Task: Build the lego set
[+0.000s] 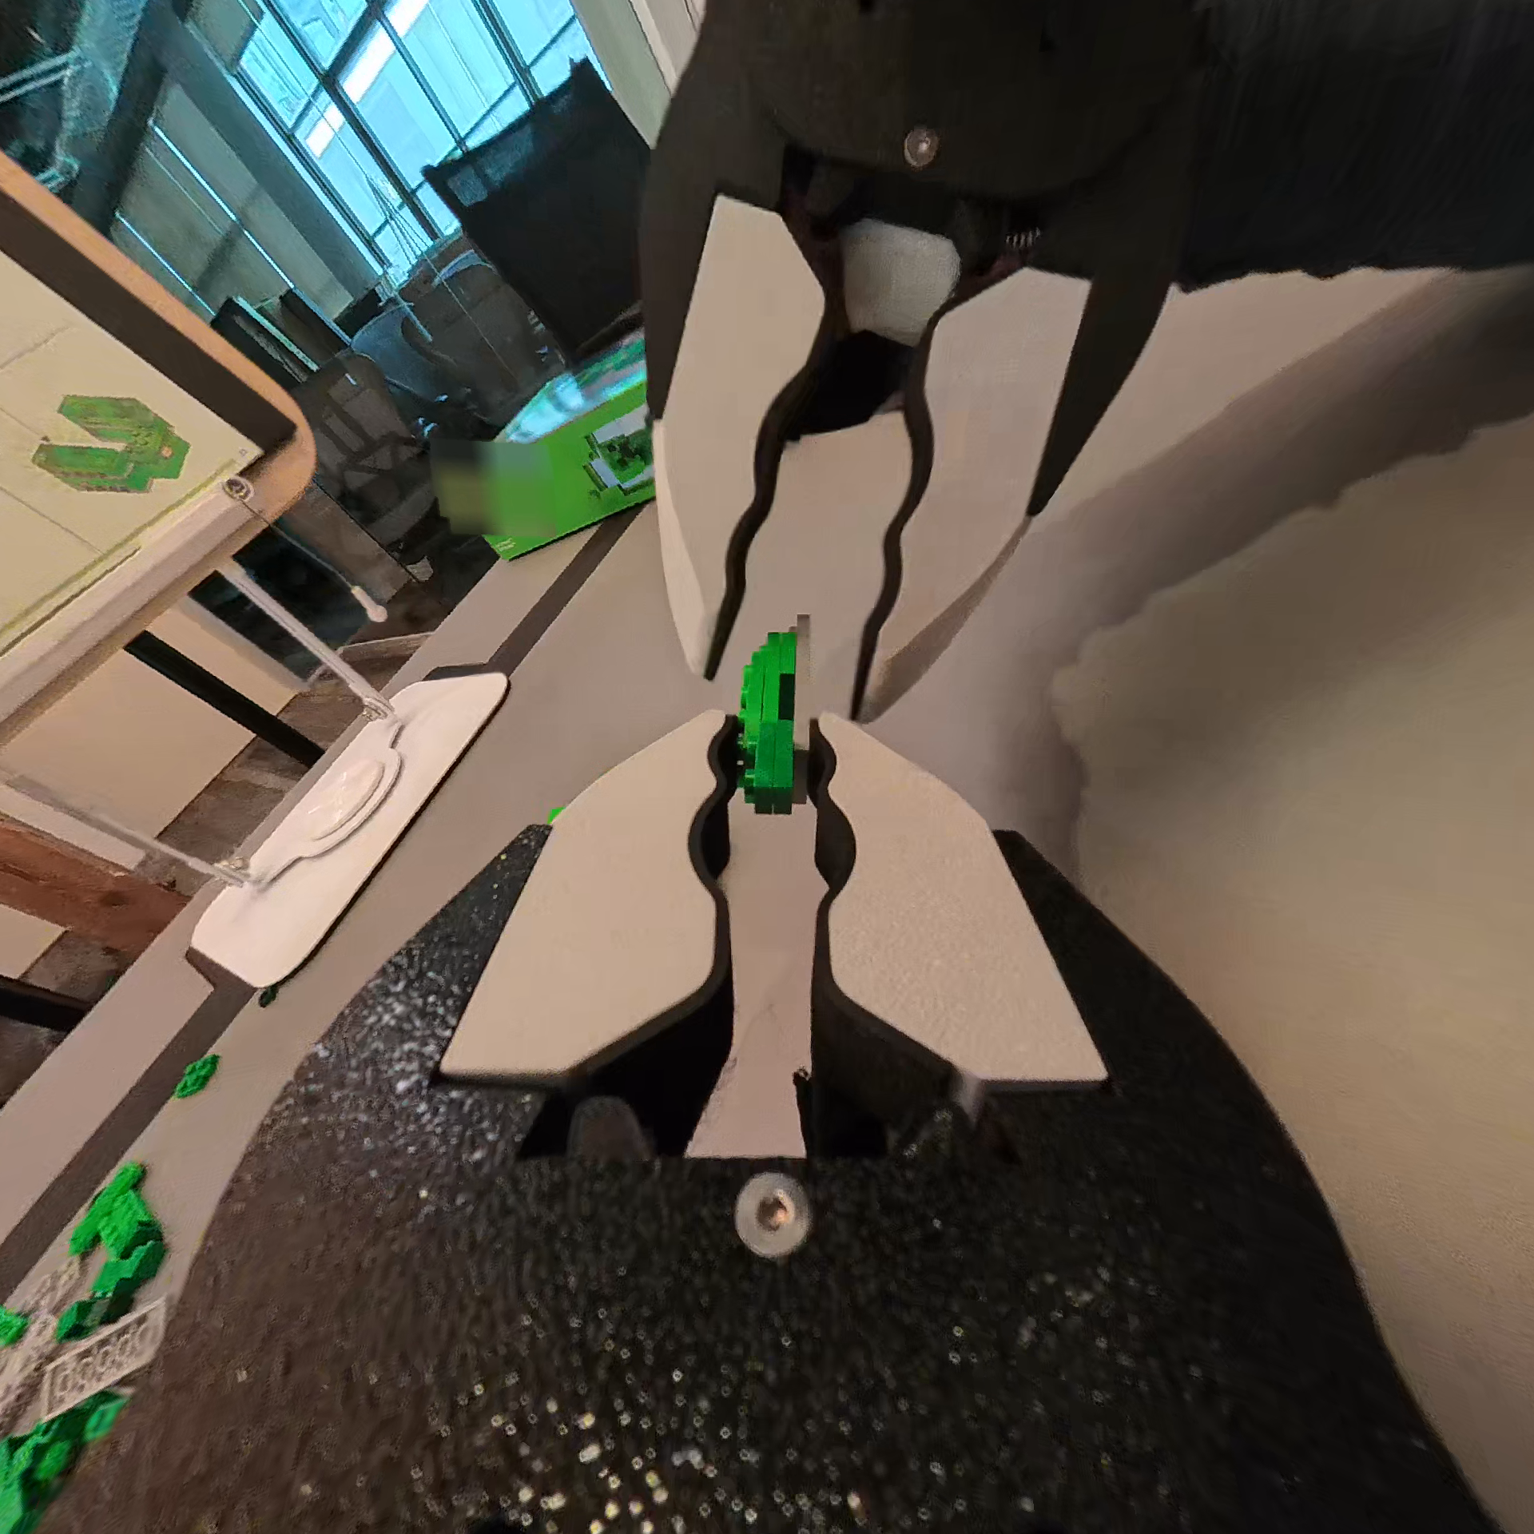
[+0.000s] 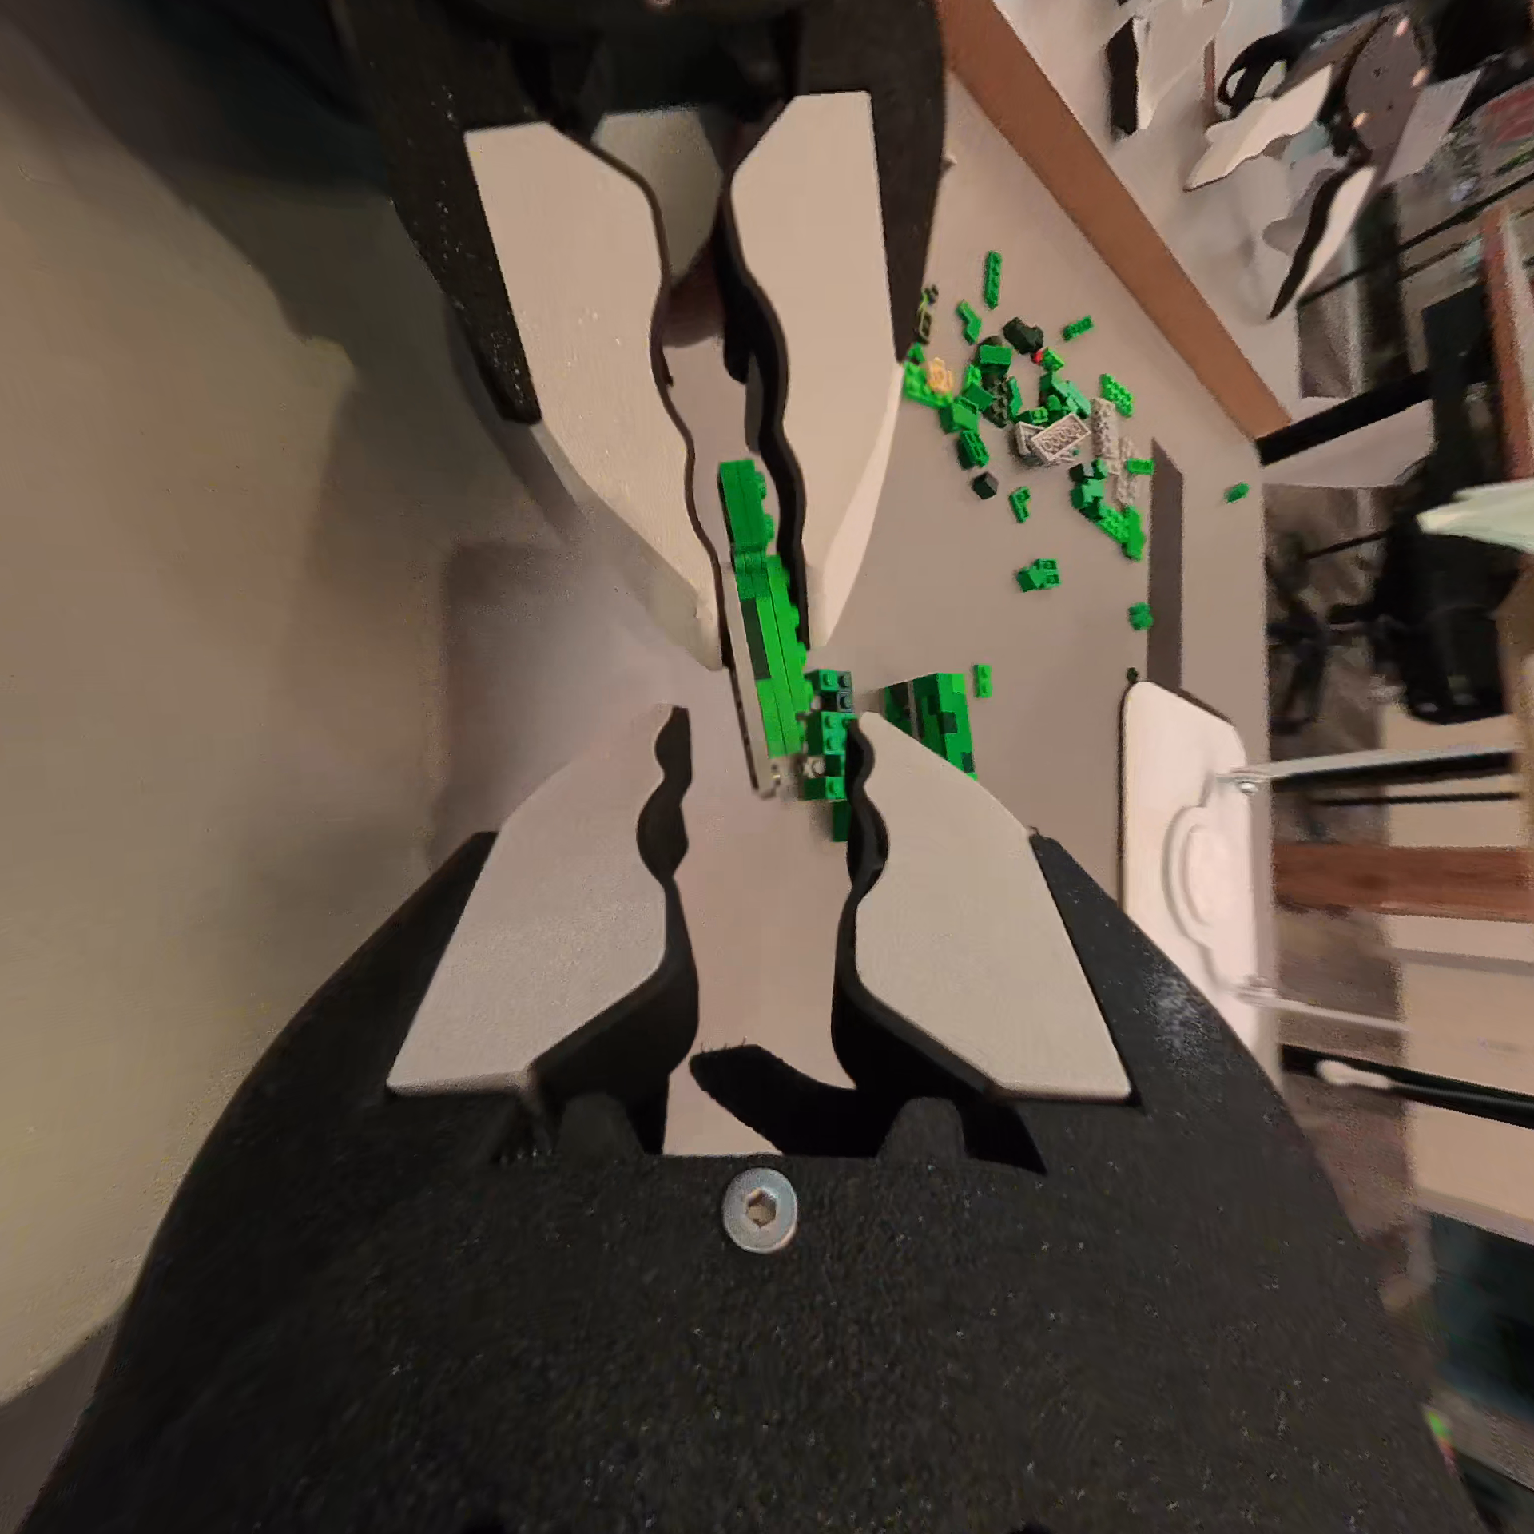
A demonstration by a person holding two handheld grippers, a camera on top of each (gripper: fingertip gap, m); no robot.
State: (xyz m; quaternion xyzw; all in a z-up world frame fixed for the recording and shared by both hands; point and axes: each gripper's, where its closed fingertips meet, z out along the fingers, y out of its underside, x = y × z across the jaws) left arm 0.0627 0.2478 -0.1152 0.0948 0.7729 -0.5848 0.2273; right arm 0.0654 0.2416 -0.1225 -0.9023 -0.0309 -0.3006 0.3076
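Note:
My left gripper [image 1: 772, 730] is shut on a flat green lego assembly [image 1: 772, 747] with a grey plate along one side, and holds it edge-on above the pale table [image 1: 1245, 747]. My right gripper [image 1: 788, 685] comes from the opposite side, and its open fingers straddle the far end of the assembly. In the right wrist view, the right gripper [image 2: 770, 718] is open with the assembly's [image 2: 772, 664] lower end between its tips, touching neither. The left gripper [image 2: 764, 652] clamps the assembly from above.
A green and dark-green block build [image 2: 930, 714] stands on the table behind my right fingertip. A pile of loose green and grey bricks [image 2: 1038, 415] lies beyond it. A white stand base [image 1: 349, 822] holds a tilted instruction page [image 1: 100, 448]. A green box [image 1: 573, 465] sits far back.

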